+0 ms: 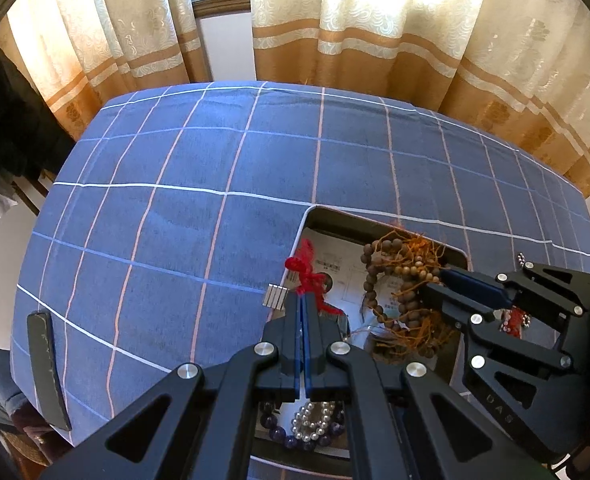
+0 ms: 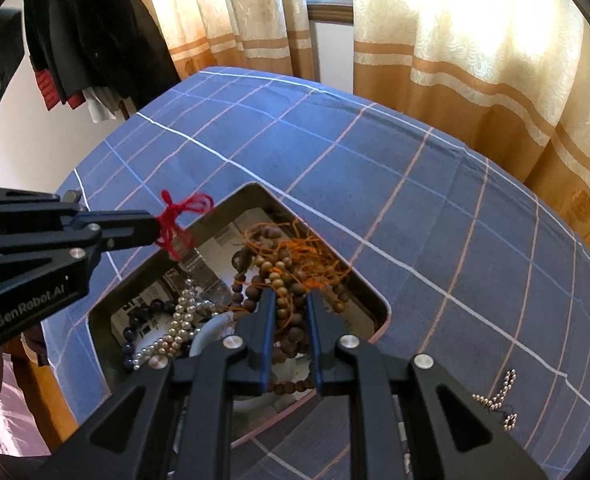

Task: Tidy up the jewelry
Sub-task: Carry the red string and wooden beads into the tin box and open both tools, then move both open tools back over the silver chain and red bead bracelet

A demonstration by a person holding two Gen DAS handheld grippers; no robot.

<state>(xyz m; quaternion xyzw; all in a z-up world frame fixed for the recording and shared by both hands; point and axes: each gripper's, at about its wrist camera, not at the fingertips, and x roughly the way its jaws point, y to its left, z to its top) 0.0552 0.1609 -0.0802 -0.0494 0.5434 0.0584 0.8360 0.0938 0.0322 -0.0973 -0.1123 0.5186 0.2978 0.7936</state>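
Both grippers are working over the dark tray [image 2: 379, 300] sitting on the worktop [image 1: 215, 200], which is covered by a blue checked cloth.

Left gripper [image 1: 303, 300]: jaws are pressed together and pinching a red string [image 1: 309, 270], holding it above the tray's near-left rim. In the right wrist view the string's loops [image 2: 183, 216] are hanging clear of the tray.

Right gripper [image 2: 291, 300]: jaws are standing partly apart, straddling the wooden bead strand [image 2: 279, 280] tangled with orange cord. Whether the pads are actually biting on the beads cannot be told (they look loose).

Other contents in the tray: a pearl strand [image 2: 179, 316] and dark purple beads [image 2: 135, 332]. A small silver bead chain [image 2: 499, 396] is lying on the cloth to the right, outside the tray. A small metal block [image 1: 276, 296] is lying just beside the tray's left edge.

Step in hand, as judged: sorting is going on, with the red string being separated from the pile while the right side is addressing the wooden beads.

Next move likely calls for carrying the string well clear to a bare patch of cloth, and closing firmly on the beads without snagging the orange cord.
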